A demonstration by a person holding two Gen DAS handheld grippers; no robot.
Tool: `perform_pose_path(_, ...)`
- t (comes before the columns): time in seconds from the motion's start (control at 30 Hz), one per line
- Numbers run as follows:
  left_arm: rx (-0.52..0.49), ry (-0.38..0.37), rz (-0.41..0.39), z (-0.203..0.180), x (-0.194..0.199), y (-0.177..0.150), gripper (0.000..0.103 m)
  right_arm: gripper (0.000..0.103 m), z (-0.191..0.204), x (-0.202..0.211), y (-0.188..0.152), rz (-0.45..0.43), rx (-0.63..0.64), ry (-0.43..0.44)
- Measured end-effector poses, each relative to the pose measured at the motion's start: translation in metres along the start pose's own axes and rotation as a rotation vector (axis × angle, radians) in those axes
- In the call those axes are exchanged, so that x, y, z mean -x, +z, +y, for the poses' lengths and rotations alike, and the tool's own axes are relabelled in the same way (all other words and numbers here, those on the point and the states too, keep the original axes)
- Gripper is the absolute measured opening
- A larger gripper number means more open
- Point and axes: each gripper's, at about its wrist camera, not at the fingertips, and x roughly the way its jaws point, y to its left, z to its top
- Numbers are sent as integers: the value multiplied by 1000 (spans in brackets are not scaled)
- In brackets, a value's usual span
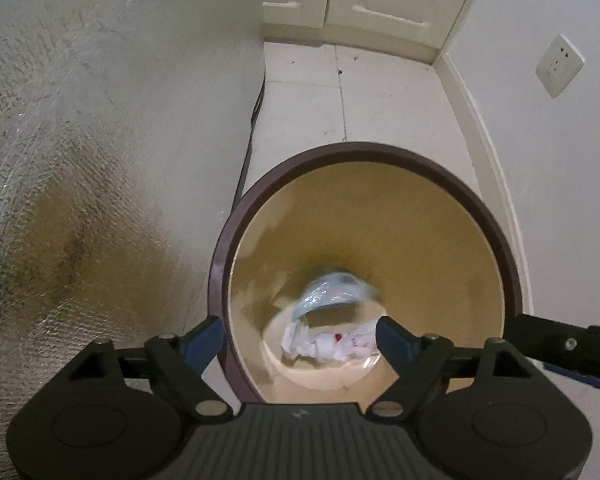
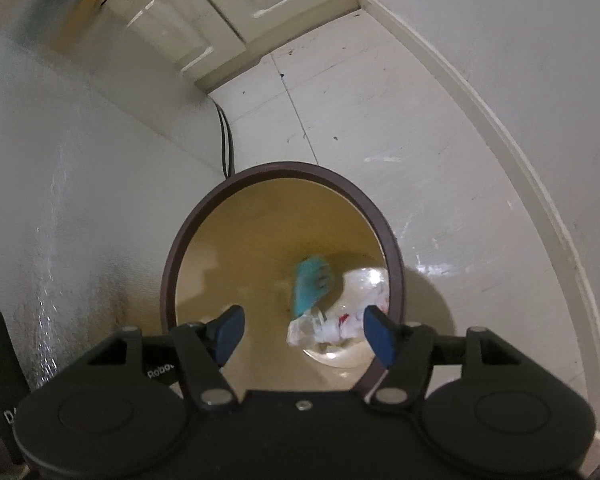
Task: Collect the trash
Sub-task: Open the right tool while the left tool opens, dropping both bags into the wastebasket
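Two grippers are held wide open above the round trash bin (image 1: 364,152), and nothing is gripped in either.

The left gripper (image 1: 300,338) is seen spread across the bin's dark rim, its blue fingertips (image 1: 204,340) parted and bare. The right gripper (image 2: 304,334) is likewise splayed over the opening. Down on the tan bottom, crumpled white paper (image 1: 328,344) with red marks is seen lying, with a clear plastic wrapper (image 1: 332,292) beside it. A teal scrap (image 2: 312,284), blurred, is caught inside the bin above the paper. The bin is stood on pale floor tiles (image 1: 300,108), close to a foil-covered wall (image 1: 60,200).
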Motion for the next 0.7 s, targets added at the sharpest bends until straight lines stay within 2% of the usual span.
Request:
perform_pose_path(0.23,-5,43,12,8,6,1,95,72,3,4,-1,12,104,-70)
perform_pose_path(0.43,-24,69,1,9,20,2,103,83,11,12,1,0,186,-124)
perform_pose_path(0.5,-46,80,-17,6,27,1,103,91,11,15,2,-8,197,-156)
perform_pose_path(0.63,-71,97,-18,4,42,-1,103,95,7,29,3,-27,209,-189)
perform_pose_path(0.7,-78,101,-24,3,52,-4,103,103,6,35,2,-44,206,-196)
